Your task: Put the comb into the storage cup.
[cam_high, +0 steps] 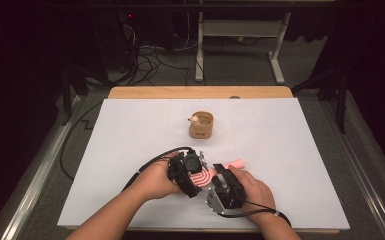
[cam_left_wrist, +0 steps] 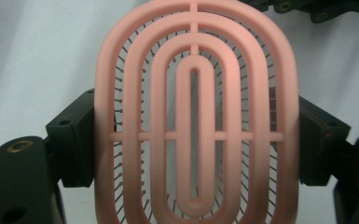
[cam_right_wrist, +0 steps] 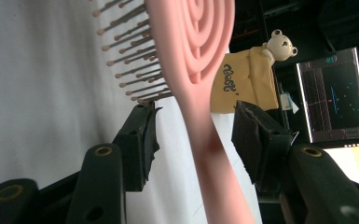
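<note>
Held pink hairbrush point(cam_left_wrist: 195, 121) by its head in left gripper point(cam_high: 192, 173), low over white table point(cam_high: 130, 150). Straddled handle with right gripper point(cam_right_wrist: 193, 135), jaws spread, not yet pinching. Probably a handover; next, closing squarely on handle.

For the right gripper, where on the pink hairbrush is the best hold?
On the handle, just below the hairbrush head: it is narrow and bare, and already lies between the open right gripper jaws. The left gripper clamps the head's edges.

The hairbrush point(cam_high: 215, 172) lies near the table's point(cam_high: 130, 150) front edge; the pouch point(cam_high: 201, 125) stands behind it, mid-table.
</note>
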A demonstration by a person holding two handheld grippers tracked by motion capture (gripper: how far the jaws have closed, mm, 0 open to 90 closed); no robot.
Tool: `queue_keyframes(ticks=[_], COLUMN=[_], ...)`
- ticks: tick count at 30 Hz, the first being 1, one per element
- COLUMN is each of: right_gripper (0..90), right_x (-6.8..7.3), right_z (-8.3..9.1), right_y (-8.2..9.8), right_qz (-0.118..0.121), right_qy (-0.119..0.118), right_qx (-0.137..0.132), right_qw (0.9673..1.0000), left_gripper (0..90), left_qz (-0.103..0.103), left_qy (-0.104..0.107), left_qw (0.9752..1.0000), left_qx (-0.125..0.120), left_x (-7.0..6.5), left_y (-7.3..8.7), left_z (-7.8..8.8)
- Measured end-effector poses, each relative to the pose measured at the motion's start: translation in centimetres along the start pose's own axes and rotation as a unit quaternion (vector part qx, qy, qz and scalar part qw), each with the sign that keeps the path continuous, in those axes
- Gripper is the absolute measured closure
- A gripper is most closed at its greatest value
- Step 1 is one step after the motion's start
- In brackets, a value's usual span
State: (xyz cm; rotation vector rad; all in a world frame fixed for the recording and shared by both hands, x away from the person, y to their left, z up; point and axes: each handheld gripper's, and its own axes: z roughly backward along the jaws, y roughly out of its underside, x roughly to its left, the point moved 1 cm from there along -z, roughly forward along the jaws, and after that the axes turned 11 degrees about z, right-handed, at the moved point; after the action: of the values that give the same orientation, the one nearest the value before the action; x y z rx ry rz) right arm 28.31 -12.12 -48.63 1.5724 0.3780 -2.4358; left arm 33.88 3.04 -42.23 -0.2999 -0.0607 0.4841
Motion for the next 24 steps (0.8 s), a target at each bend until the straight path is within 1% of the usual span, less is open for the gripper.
queue_keyframes(ticks=[1, 2, 4, 5, 7, 8, 10, 13, 14, 18, 20, 22, 24], right_gripper=[53.5, 54.3, 56.1, 57.4, 58.2, 59.4, 60.4, 61.2, 61.4, 62.6, 63.0, 63.5, 63.5], right_x=[0.00, 0.00, -0.01, 0.04, 0.07, 0.15, 0.21, 0.24, 0.22, 0.30, 0.34, 0.34, 0.33], right_z=[-0.01, -0.02, -0.04, -0.04, -0.04, -0.04, -0.04, -0.05, -0.08, -0.10, -0.09, -0.01, 0.04], right_y=[-0.02, -0.06, -0.13, -0.22, -0.26, -0.35, -0.36, -0.36, -0.37, -0.36, -0.37, -0.37, -0.34], right_qz=[0.002, 0.003, 0.008, 0.011, 0.011, 0.018, 0.022, 0.027, 0.031, 0.035, 0.038, 0.042, 0.044], right_qy=[0.000, 0.001, -0.002, 0.002, 0.002, 0.002, 0.002, 0.000, -0.003, 0.000, -0.001, 0.002, 0.007], right_qx=[-0.001, 0.000, 0.001, 0.002, 0.002, 0.001, 0.001, 0.002, 0.002, 0.003, 0.004, 0.006, 0.006], right_qw=[1.0000, 1.0000, 1.0000, 0.9999, 0.9999, 0.9998, 0.9997, 0.9996, 0.9995, 0.9994, 0.9993, 0.9991, 0.9990], left_gripper=[19.6, 19.6, 19.6, 19.6, 19.6, 19.6, 19.6, 19.6, 19.6, 19.6, 19.6, 19.6, 19.6], left_qz=[-0.005, 0.001, -0.003, -0.003, -0.003, -0.004, -0.005, -0.010, -0.007, -0.011, -0.008, -0.013, -0.013], left_qy=[-0.002, 0.000, -0.002, -0.002, -0.001, -0.001, -0.001, -0.002, -0.001, -0.002, -0.001, -0.002, -0.003], left_qw=[1.0000, 1.0000, 1.0000, 1.0000, 1.0000, 1.0000, 1.0000, 0.9999, 1.0000, 0.9999, 1.0000, 0.9999, 0.9999], left_qx=[0.004, -0.001, -0.002, -0.002, -0.003, -0.001, -0.001, 0.001, -0.002, 0.002, -0.001, 0.003, 0.001], left_x=[0.07, -0.01, -0.06, -0.11, -0.12, -0.14, -0.21, -0.19, -0.22, -0.23, -0.30, -0.25, -0.26], left_y=[-0.03, -0.02, -0.01, -0.02, -0.03, -0.04, -0.05, -0.08, -0.09, -0.12, -0.13, -0.16, -0.15], left_z=[0.08, 0.03, 0.07, 0.07, 0.05, 0.04, -0.01, -0.03, -0.09, -0.09, -0.07, 0.07, 0.11])
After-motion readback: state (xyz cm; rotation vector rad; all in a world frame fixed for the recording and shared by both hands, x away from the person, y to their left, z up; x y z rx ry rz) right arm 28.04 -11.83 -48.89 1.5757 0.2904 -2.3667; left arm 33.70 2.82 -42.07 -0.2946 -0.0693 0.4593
